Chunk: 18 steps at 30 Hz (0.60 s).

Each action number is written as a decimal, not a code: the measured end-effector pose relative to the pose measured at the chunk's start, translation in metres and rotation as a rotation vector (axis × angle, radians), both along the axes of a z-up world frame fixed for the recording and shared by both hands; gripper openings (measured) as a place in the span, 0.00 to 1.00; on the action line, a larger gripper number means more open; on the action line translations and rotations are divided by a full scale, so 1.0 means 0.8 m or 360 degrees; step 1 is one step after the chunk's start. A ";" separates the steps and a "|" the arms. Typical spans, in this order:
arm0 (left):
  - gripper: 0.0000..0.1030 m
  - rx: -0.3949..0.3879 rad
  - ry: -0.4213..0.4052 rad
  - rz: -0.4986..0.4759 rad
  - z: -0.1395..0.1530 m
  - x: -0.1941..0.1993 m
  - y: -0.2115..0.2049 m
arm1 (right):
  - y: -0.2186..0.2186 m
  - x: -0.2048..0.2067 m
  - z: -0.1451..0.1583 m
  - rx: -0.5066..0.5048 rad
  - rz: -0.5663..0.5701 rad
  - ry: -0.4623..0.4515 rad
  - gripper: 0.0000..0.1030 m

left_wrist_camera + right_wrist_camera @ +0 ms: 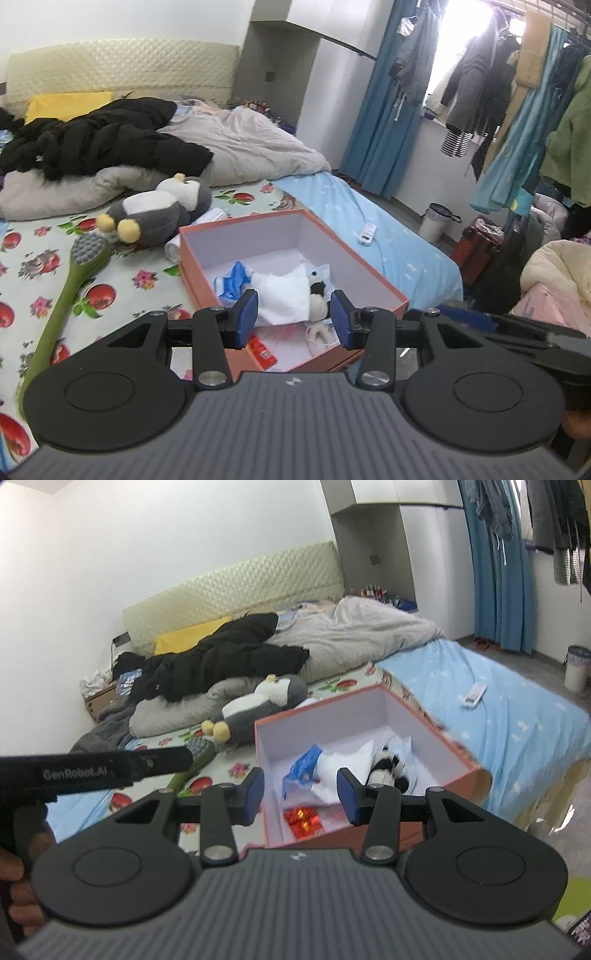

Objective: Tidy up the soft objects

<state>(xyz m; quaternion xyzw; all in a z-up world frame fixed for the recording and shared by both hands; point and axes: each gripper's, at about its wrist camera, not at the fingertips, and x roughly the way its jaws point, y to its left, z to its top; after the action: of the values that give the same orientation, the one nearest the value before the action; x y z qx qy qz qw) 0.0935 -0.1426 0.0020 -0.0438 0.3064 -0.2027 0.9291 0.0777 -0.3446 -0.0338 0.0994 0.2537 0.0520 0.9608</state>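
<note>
Partly done, by the look of it — the orange box [369,280] in the middle of the frame already holds a small black-and-white plush [318,295], a white cloth [284,295] and a blue plastic bag [231,282]. Still out on the bed [388,236], toward the left of centre, lies the grey-and-white penguin plush [159,214], just beside the box, with a green brush [66,291] near it. Both tools hover empty — the left hand-held gripper [294,319] and the right hand-held gripper [301,795] each have their jaws apart, holding nothing.
</note>
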 end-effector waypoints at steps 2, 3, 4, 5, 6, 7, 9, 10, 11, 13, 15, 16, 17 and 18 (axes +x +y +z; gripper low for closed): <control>0.48 0.0019 0.0009 0.0017 -0.006 -0.005 0.005 | 0.004 -0.004 -0.008 0.0014 0.0006 0.0025 0.45; 0.48 0.0028 0.0018 0.0021 -0.010 -0.006 0.007 | 0.006 -0.006 -0.011 0.0003 0.0000 0.0040 0.45; 0.48 0.0031 0.0025 0.0028 -0.013 -0.006 0.010 | 0.007 -0.008 -0.014 0.0001 -0.0010 0.0055 0.45; 0.48 0.0027 0.0031 0.0037 -0.016 -0.008 0.013 | 0.007 -0.009 -0.015 0.0020 -0.0018 0.0066 0.45; 0.48 0.0016 0.0039 0.0037 -0.018 -0.009 0.016 | 0.008 -0.010 -0.017 0.0034 -0.0028 0.0077 0.45; 0.48 0.0004 0.0047 0.0033 -0.019 -0.008 0.019 | 0.009 -0.012 -0.018 0.0030 -0.0032 0.0082 0.45; 0.48 -0.0005 0.0056 0.0039 -0.023 -0.010 0.022 | 0.015 -0.016 -0.020 -0.0002 -0.0034 0.0086 0.45; 0.48 -0.0004 0.0055 0.0041 -0.024 -0.011 0.023 | 0.016 -0.017 -0.020 -0.0008 -0.0036 0.0089 0.45; 0.48 -0.0003 0.0055 0.0040 -0.025 -0.012 0.023 | 0.017 -0.018 -0.021 -0.0005 -0.0037 0.0093 0.45; 0.48 -0.0009 0.0055 0.0040 -0.026 -0.015 0.023 | 0.016 -0.019 -0.022 0.0001 -0.0053 0.0099 0.45; 0.48 -0.0004 0.0055 0.0029 -0.027 -0.016 0.022 | 0.015 -0.020 -0.022 0.0010 -0.0063 0.0093 0.45; 0.48 0.0002 0.0055 0.0029 -0.028 -0.015 0.021 | 0.014 -0.020 -0.022 0.0018 -0.0066 0.0090 0.45; 0.48 0.0004 0.0055 0.0026 -0.029 -0.013 0.020 | 0.013 -0.019 -0.023 0.0020 -0.0069 0.0094 0.45; 0.48 0.0005 0.0055 0.0019 -0.029 -0.012 0.019 | 0.012 -0.017 -0.023 0.0018 -0.0072 0.0101 0.45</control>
<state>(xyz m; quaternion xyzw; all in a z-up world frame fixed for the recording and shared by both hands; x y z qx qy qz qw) 0.0843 -0.1274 -0.0209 -0.0477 0.3223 -0.1957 0.9249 0.0638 -0.3350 -0.0526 0.1122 0.2813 0.0285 0.9526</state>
